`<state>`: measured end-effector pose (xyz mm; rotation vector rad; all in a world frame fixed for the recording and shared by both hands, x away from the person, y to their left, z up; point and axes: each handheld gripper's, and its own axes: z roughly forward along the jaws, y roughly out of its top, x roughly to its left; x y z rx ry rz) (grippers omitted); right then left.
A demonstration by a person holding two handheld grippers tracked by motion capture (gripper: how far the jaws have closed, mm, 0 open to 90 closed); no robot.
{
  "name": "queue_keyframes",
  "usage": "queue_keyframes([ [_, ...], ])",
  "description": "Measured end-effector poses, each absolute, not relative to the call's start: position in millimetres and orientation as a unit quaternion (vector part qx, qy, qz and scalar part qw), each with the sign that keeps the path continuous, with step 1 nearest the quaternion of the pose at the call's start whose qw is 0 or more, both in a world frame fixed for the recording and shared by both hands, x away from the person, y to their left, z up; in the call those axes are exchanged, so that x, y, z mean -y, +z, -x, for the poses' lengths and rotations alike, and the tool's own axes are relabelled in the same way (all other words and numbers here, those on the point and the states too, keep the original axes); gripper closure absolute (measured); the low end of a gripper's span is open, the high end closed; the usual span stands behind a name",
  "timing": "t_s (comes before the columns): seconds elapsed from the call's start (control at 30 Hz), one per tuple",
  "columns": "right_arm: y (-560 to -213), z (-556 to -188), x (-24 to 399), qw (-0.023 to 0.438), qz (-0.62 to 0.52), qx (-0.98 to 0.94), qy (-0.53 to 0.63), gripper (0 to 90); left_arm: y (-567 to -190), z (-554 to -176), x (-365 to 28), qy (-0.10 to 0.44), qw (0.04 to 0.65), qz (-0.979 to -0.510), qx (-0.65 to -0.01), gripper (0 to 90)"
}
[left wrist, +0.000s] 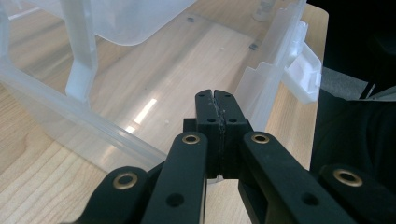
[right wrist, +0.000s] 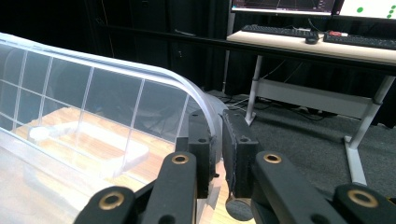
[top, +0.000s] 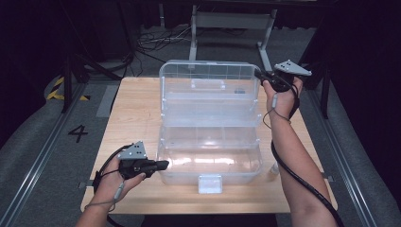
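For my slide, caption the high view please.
Right gripper pinches the open clear box's lid corner; shut left gripper rests against its base.

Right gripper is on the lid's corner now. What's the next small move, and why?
Probably swing the lid forward and down. The right gripper has the raised lid's rim between its jaws at the far right corner, while the shut left gripper braces the clear box at its near-left wall.

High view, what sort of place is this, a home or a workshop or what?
Most likely a lab or recording studio: a lone wooden table ringed by black curtains, floor cables, and a desk carrying keyboards and monitors.
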<state>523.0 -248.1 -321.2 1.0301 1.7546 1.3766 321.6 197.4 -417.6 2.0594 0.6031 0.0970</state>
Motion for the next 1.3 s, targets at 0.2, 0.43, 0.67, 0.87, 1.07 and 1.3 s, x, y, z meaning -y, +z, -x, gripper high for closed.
queue_keyframes([
  [0.2,-324.0,-532.6,247.8,0.329,-0.399,-0.679,0.521,83.4,-417.7,-321.8,-197.6,0.040,0.477,-0.843,-0.246,90.0],
  [0.43,-330.3,-545.9,246.6,0.325,-0.396,-0.690,0.511,84.0,-418.2,-322.4,-197.7,0.038,0.478,-0.843,-0.246,90.0],
  [0.67,-338.4,-555.1,249.8,0.307,-0.403,-0.686,0.523,83.9,-418.8,-322.8,-197.8,0.037,0.480,-0.841,-0.246,90.0],
  [0.87,-344.4,-561.0,252.0,0.293,-0.412,-0.679,0.532,84.3,-419.1,-322.8,-197.7,0.035,0.482,-0.840,-0.247,90.0],
  [1.07,-348.8,-567.3,252.8,0.282,-0.418,-0.679,0.534,84.2,-419.3,-322.8,-197.8,0.036,0.482,-0.840,-0.247,90.0],
  [1.3,-354.7,-573.5,255.8,0.267,-0.419,-0.679,0.541,83.9,-419.3,-322.9,-197.8,0.036,0.482,-0.840,-0.246,90.0],
])
